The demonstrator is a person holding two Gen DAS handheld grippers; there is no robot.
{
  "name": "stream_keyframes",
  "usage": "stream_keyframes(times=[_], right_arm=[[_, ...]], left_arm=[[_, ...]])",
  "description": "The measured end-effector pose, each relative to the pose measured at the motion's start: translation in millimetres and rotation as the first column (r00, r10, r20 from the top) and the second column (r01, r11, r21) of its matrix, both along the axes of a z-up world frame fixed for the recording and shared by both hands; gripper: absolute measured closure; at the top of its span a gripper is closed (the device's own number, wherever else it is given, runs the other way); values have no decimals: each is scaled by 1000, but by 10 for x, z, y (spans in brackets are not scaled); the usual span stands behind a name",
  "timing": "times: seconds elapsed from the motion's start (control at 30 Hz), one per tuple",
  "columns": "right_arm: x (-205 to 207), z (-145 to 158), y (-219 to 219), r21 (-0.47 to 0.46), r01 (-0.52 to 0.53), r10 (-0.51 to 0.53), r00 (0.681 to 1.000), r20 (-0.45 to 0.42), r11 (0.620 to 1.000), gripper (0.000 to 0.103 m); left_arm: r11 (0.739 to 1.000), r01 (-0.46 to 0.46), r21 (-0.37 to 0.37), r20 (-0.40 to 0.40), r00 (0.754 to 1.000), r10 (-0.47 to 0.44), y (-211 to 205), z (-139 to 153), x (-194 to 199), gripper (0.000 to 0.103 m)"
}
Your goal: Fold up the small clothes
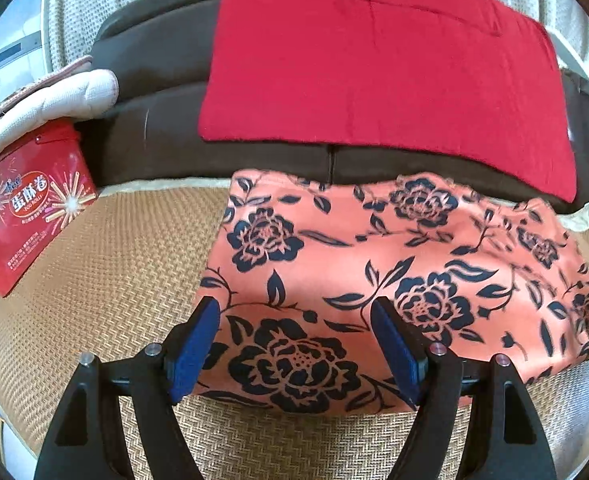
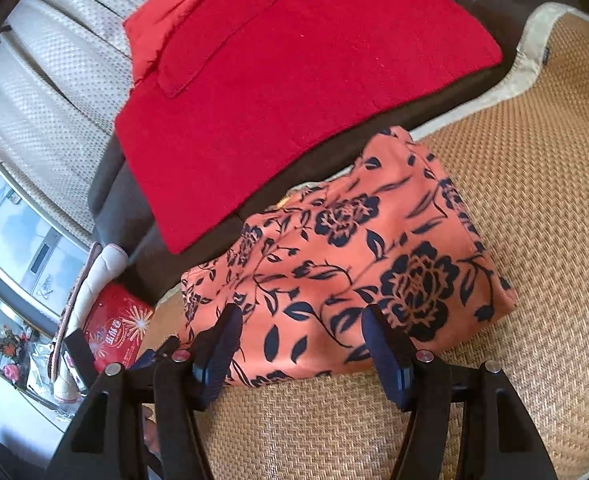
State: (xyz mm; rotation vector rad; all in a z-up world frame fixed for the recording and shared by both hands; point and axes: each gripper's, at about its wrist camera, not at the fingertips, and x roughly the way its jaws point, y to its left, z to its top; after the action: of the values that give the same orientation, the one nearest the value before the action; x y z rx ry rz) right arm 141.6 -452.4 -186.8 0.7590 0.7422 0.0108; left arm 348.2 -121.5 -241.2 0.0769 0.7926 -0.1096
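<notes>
While both sets of jaws stand apart with nothing between the pads, the salmon-orange garment printed with dark navy flowers lies in a compact, seemingly folded rectangle on the tan woven straw mat, its far edge just touching the dark brown cushion behind. On that cushion rests a folded red woollen garment with a patch pocket, apart from the floral piece by a narrow strip of brown. The left gripper hangs over the near left corner of the floral cloth, released; the right gripper hangs over its near edge in the right wrist view, likewise released. Whether either pad brushes the fabric is hard to tell through the fisheye curve. The risk from here is judged to be twofold: a pad closing on only the top layer would peel the fold open instead of lifting the whole bundle, and a slide toward the red piece could drag the smooth cloth across the coarse mat and skew its edges. A red snack tin with fireworks print sits well to the left, beside a quilted white pad, clear of any sweep.
</notes>
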Motion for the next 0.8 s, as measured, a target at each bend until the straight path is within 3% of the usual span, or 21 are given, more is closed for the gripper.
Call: stream_keyframes(times=[0.1, 0.2, 0.4, 0.67, 0.8], right_arm=[[109, -49, 32, 16, -3, 3, 1000, -12, 1000, 36], [280, -136, 90, 15, -19, 20, 999, -44, 1000, 36], [564, -479, 114, 40, -38, 44, 987, -157, 998, 36], [330, -324, 75, 53, -24, 31, 991, -133, 998, 36], [45, -108, 19, 39, -7, 10, 998, -70, 999, 36]], left_arm=[[1000, 9, 3, -41, 999, -8, -57, -112, 83, 25], [998, 0, 67, -98, 995, 6, -142, -262, 188, 25], [984, 4, 176, -132, 991, 20, -259, -472, 328, 19], [996, -5, 91, -176, 984, 21, -117, -487, 280, 10], [997, -11, 76, -164, 986, 24, -31, -266, 64, 10]])
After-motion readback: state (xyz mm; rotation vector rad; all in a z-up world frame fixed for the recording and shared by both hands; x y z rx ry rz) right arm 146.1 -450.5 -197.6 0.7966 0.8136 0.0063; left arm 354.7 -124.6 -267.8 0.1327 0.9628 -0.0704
